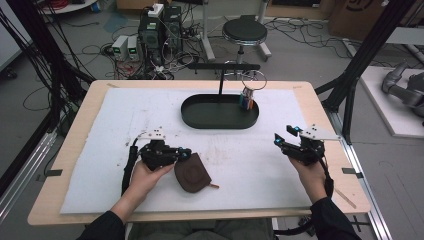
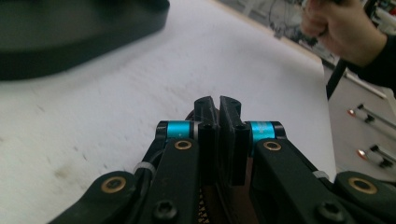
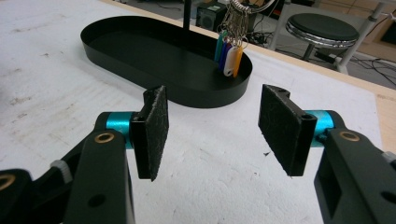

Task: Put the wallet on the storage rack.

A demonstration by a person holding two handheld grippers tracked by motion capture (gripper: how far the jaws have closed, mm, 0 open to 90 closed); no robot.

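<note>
A white mat (image 1: 150, 190) covers a pale wooden table (image 1: 60, 165) in a cluttered workroom, with cables, power boxes and a stool (image 1: 245, 31) on the floor beyond.

Nearest the person, just left of centre, a brown zip pouch (image 1: 192, 173) lies flat on the mat. The left gripper (image 1: 184, 154) sits at the pouch's far-left edge. In the left gripper view its jaws stand all but together, and brown material with a strip of zip teeth shows right beneath them, so they look clamped on a thin edge of the pouch, though the pinch itself is hidden.

To the right, well apart from the pouch, the right gripper (image 3: 215, 133) hovers above bare mat with its jaws wide apart and nothing between them.

Farther off, past the middle of the table, a black oval tray (image 1: 200, 120) carries a T-shaped stand (image 1: 221, 80), from which a ring of coloured key tags (image 3: 229, 53) hangs at the right end.

To do this well, the left gripper should probably keep a firm hold on the pouch edge and lift only slightly, so the fabric does not slip free. The right gripper could then come across low and take the zip pull (image 1: 215, 186) squarely, at the pouch's near-right side.
</note>
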